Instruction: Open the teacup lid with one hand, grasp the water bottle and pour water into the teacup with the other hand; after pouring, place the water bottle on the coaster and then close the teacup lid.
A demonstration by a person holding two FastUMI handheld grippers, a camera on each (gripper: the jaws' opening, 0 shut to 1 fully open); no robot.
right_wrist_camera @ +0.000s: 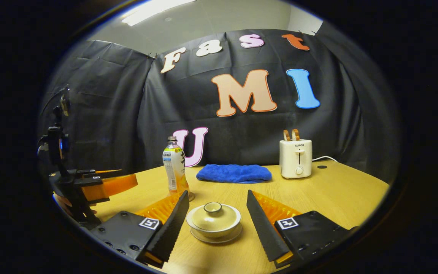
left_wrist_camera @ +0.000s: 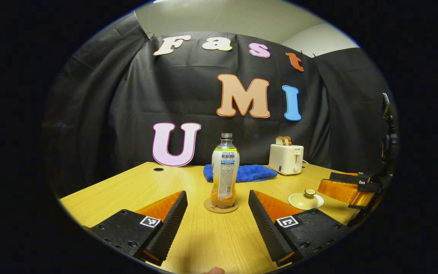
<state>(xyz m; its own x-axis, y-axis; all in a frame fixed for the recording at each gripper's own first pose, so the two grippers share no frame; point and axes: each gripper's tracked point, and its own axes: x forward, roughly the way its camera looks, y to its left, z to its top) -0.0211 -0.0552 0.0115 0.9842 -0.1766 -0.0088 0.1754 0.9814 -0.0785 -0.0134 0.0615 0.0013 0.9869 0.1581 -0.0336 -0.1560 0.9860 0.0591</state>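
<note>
In the left gripper view, the left gripper (left_wrist_camera: 217, 213) is spread wide and holds nothing; the water bottle (left_wrist_camera: 224, 172) stands upright on the coaster (left_wrist_camera: 221, 207) between and beyond its fingers, uncapped, with liquid low in it. In the right gripper view, the right gripper (right_wrist_camera: 214, 219) is likewise spread, flanking the teacup (right_wrist_camera: 214, 220) without touching it; the lid (right_wrist_camera: 213, 213) sits on the cup. Judgement: either nothing has started or all steps are complete; the frames cannot distinguish.
</note>
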